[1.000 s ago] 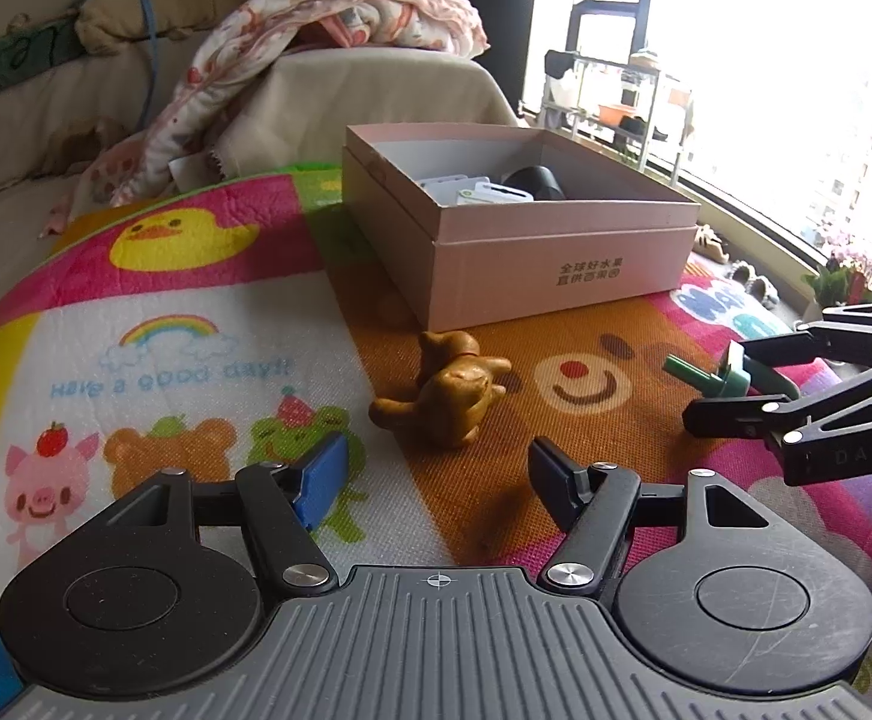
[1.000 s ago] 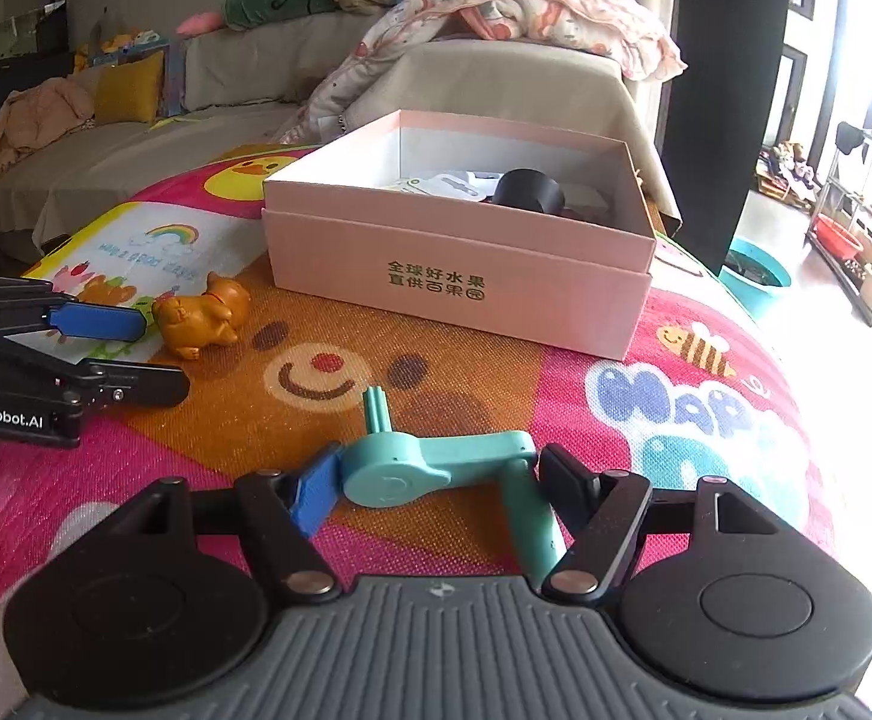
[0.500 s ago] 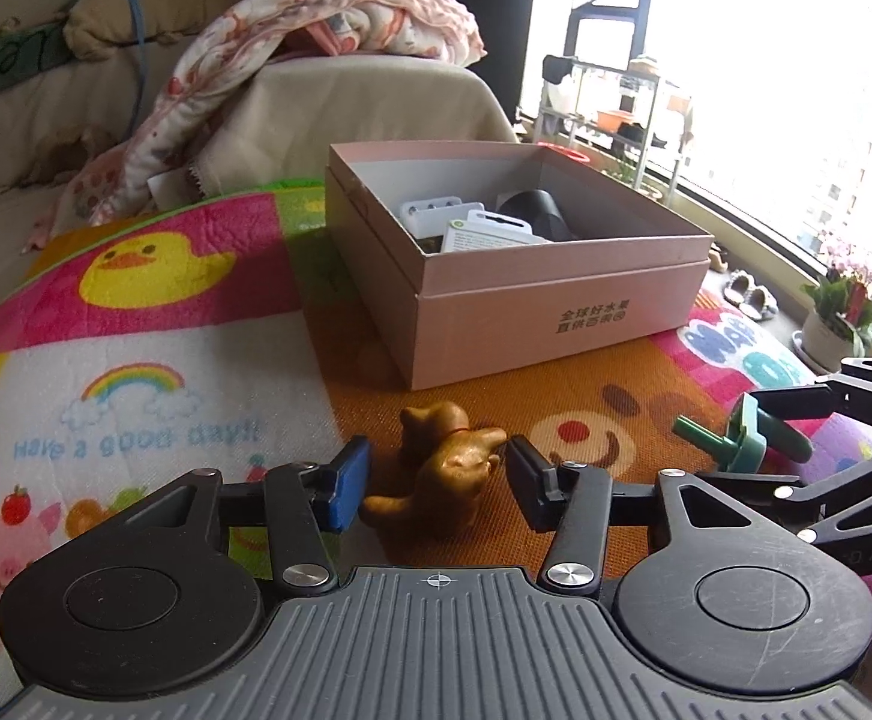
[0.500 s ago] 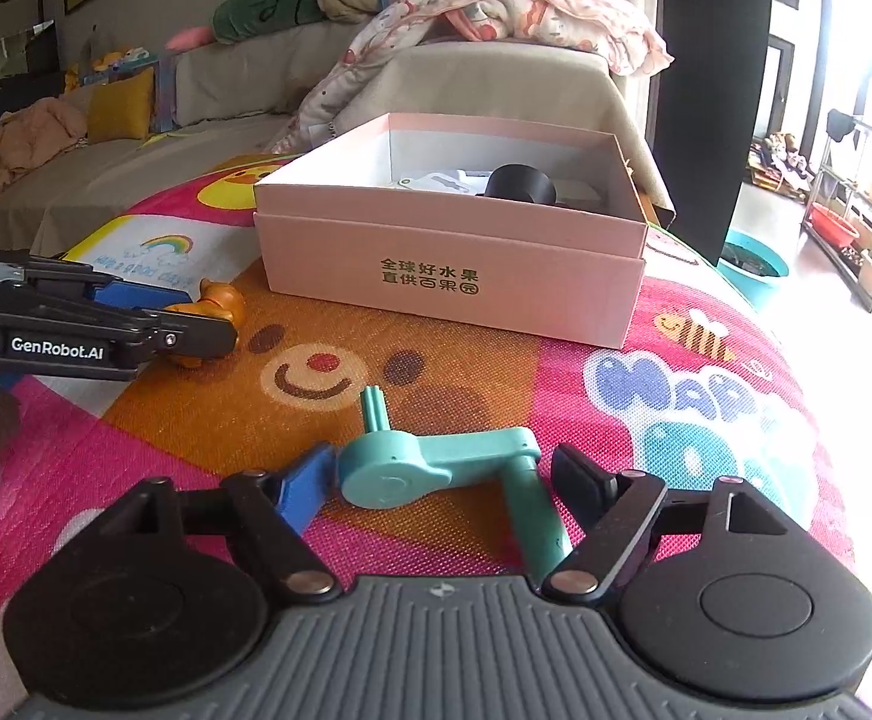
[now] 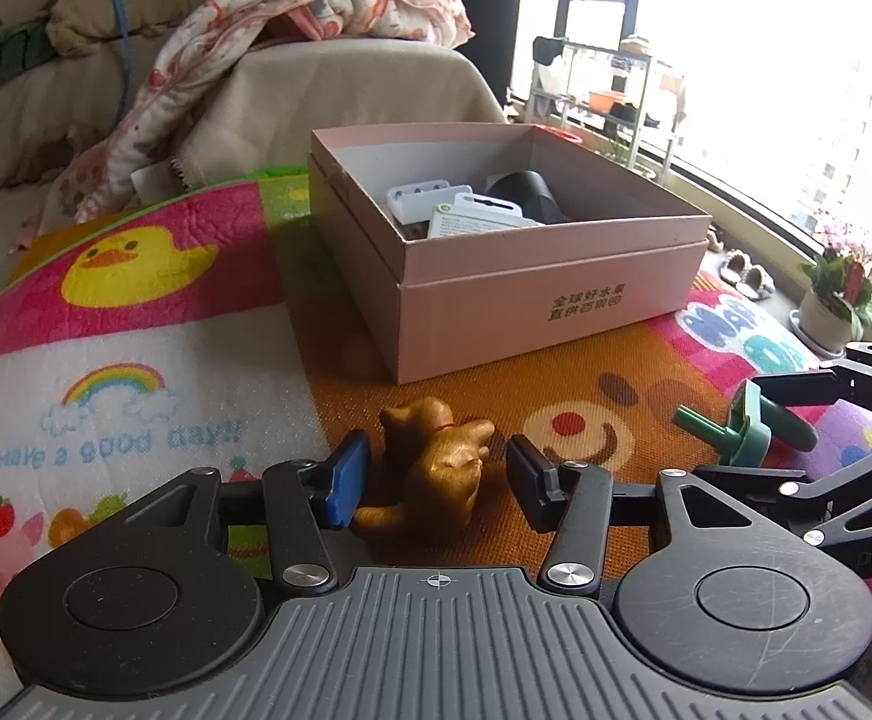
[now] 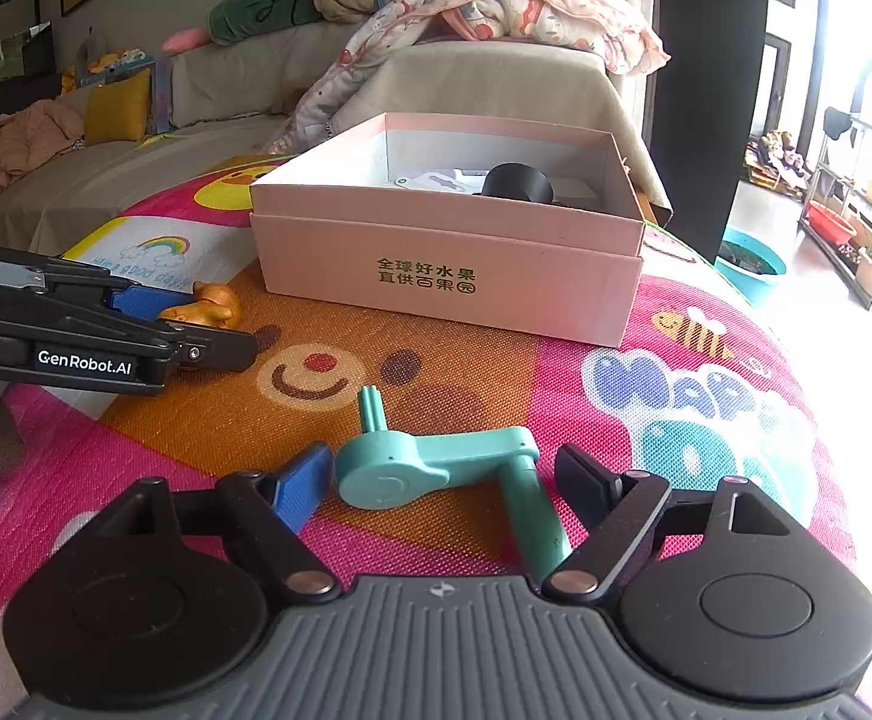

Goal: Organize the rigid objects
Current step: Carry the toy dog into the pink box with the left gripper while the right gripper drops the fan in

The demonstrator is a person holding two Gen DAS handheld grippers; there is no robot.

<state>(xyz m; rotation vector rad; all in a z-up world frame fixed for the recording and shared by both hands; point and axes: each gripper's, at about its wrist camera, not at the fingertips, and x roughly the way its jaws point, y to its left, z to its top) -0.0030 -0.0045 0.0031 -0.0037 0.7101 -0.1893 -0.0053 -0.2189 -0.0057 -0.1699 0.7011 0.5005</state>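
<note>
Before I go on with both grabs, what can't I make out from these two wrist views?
- Pink box contents: near wall hides most in the right wrist view; only a black cylinder and white packets show.
- Brown animal figurine: underside hidden in the left view; left hand-held gripper covers most of it in the right.
- Teal crank handle: lower end cut off by the right hand-held gripper body.

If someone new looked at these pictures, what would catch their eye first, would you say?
Probably the open pink box at the far middle of the bright cartoon play mat. Nearer, a golden animal figurine sits between one hand-held gripper's fingers, and a teal crank-shaped part between the other's.
</note>
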